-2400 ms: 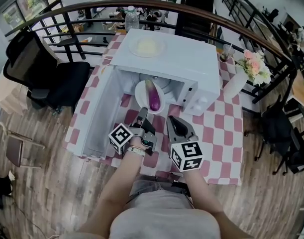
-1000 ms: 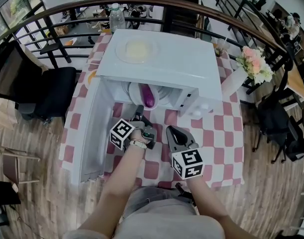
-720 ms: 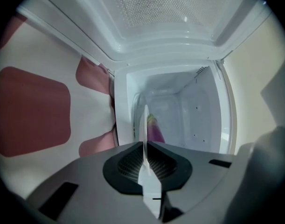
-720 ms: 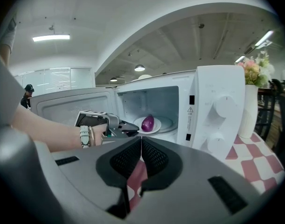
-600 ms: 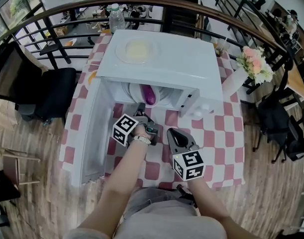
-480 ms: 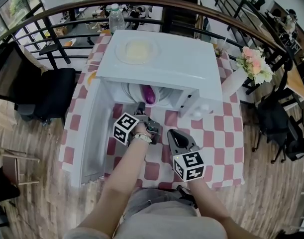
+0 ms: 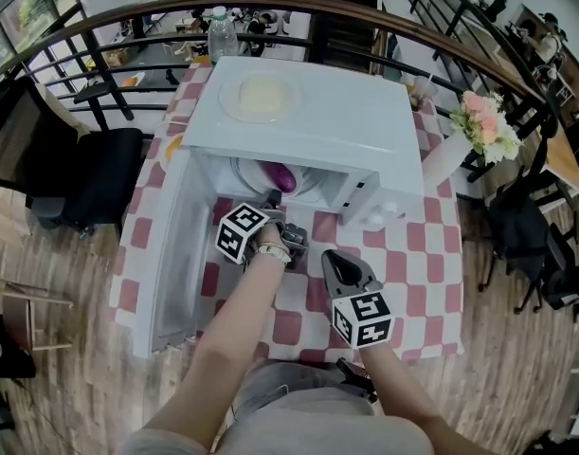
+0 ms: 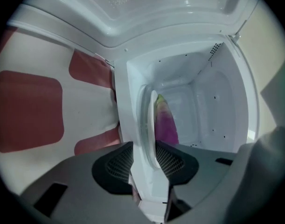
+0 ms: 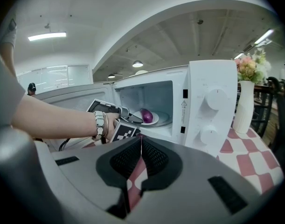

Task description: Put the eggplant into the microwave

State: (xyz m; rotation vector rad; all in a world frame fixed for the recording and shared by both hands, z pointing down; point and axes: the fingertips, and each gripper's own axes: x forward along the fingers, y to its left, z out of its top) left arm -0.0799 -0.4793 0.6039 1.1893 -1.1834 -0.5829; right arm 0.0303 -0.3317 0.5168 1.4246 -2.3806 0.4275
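A purple eggplant [image 7: 281,174] lies on a white plate [image 7: 248,172] inside the open white microwave [image 7: 317,121]. My left gripper [image 7: 273,198] reaches into the oven's mouth. Its jaws are opening, with the plate's rim [image 8: 153,120] standing edge-on between the pads and the eggplant [image 8: 165,122] just beyond. In the right gripper view the eggplant [image 9: 147,115] rests on the plate [image 9: 157,119] in the cavity, and the left gripper [image 9: 128,117] is at the plate's near edge. My right gripper [image 7: 334,257] hovers shut and empty over the checked cloth, short of the oven.
The microwave door [image 7: 175,245] hangs wide open to the left. Another plate [image 7: 261,95] sits on the oven's top. A white vase of flowers [image 7: 483,126] stands at the right, a water bottle [image 7: 223,31] behind, a black chair [image 7: 71,169] at the left.
The plate with the eggplant has gone deeper into the microwave, and my left gripper has followed it forward to the oven's mouth. The right gripper has stayed where it was.
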